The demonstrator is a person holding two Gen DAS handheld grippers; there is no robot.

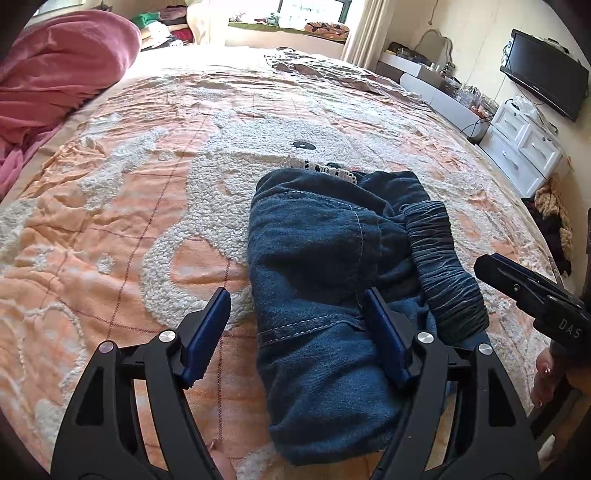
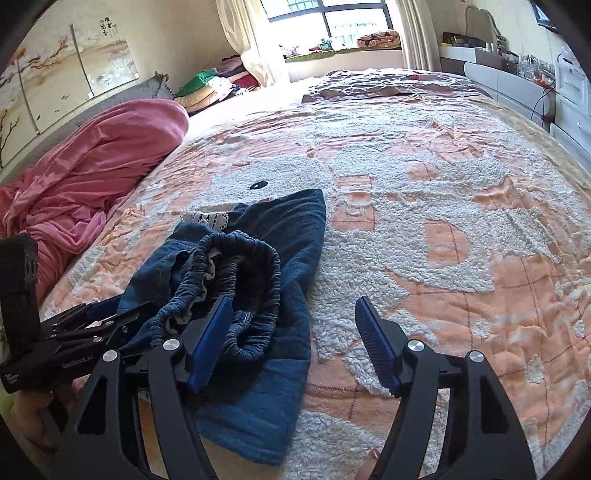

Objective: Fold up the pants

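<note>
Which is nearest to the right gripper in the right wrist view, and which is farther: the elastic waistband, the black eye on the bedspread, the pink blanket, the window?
From the right gripper:
1. Elastic waistband, touching its left finger.
2. Black eye, ahead, past the pants.
3. Pink blanket, far left; its near folds make this close to the eye.
4. Window, at the far wall.

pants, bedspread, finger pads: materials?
Pants: looks like soft blue denim, matte, with pale topstitched seams; the waistband is ruched, likely elastic.
Bedspread: peach quilted cloth with raised, looped white pile, probably chenille or fleece.
Pads on the fingers: blue with fine ridges, perhaps rubber or plastic.
</note>
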